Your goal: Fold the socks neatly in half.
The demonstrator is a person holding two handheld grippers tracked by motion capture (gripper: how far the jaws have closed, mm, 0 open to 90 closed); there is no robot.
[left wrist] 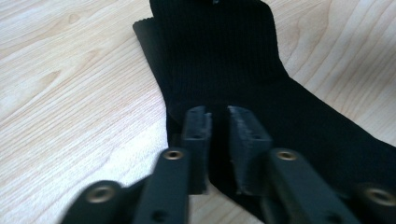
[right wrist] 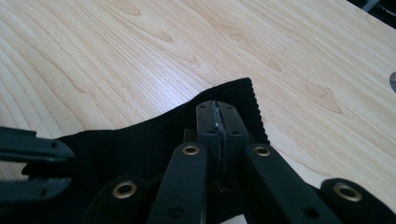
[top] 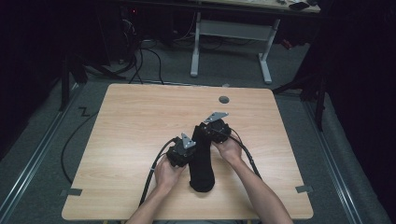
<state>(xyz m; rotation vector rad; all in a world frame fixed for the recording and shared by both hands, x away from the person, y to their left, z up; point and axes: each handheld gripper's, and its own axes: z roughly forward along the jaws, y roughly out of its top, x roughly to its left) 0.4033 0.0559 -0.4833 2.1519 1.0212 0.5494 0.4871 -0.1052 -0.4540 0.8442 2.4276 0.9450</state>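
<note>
High view: right gripper [top: 215, 127] jaws pinch the black sock [top: 201, 163]; left gripper [top: 183, 151] jaws stand slightly parted over it.

High view overhead; gripper views close, sharing sock [left wrist: 224, 60].

Black two-jaw tongs [right wrist: 218, 122] with brass-ringed screw holes (grey three-cornered top plates), trailing black cables, bare forearms.

Sock [top: 201, 163] on table [top: 135, 126], between both grippers.
</note>
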